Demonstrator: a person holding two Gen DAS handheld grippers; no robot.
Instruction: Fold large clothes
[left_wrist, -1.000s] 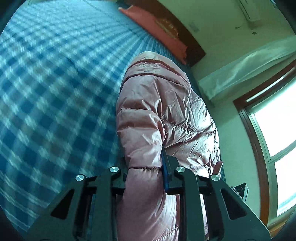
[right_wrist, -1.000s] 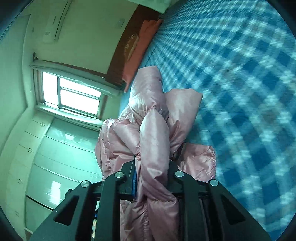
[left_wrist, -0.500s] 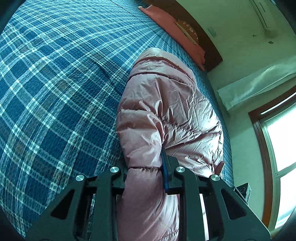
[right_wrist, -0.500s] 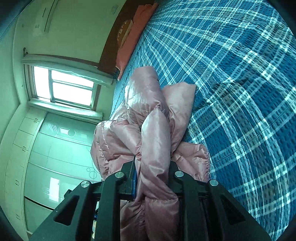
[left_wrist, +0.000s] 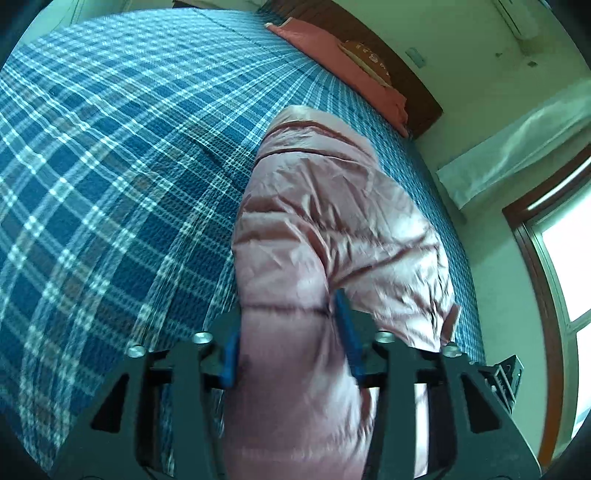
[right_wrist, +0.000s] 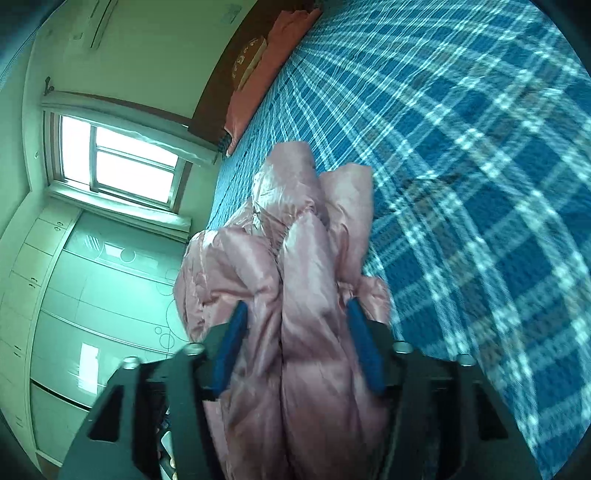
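Over a bed (left_wrist: 110, 177) covered in blue plaid, 2 grippers, left (left_wrist: 286, 339) and right (right_wrist: 297, 341), straddle a bunched pink puffer jacket (left_wrist: 332, 229) with jaws parted, seemingly letting go; best to release evenly so the fold lies flat.

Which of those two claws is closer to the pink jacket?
Neither; it's a tie. The left gripper has the jacket between its fingers, and the right gripper has a bunched part between its own.
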